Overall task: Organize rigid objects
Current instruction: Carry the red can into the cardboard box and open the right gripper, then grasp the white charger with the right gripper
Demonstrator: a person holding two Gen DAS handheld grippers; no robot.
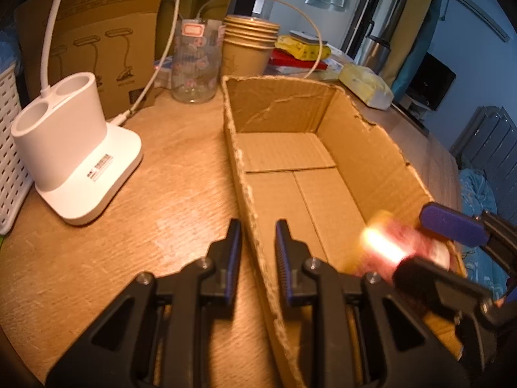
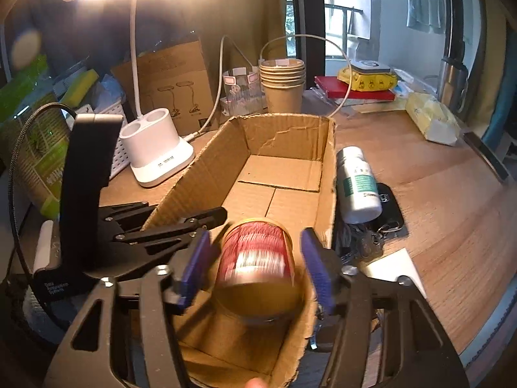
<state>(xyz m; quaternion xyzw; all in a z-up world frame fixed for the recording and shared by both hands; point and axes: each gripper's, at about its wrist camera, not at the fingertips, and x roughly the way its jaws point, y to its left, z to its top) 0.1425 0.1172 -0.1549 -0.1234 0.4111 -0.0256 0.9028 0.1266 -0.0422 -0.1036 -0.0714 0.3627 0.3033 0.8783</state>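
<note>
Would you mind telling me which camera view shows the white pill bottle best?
The right wrist view: the white pill bottle lies on its side on the table, just outside the cardboard box, label visible. The left wrist view does not show it at all.

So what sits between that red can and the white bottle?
The cardboard box's side wall: red can inside, white bottle outside, seen in the right wrist view.

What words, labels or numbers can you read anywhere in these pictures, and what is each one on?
"Data", with smaller lines under it too small to be sure of: on the black body of the left gripper.
Red can: label blurred, unreadable.
White bottle: green label, print too small.
White lamp base: dark printed label, unreadable.
Lamp carton: only lamp drawings legible.
Glass jar: stickers, no readable text.
</note>
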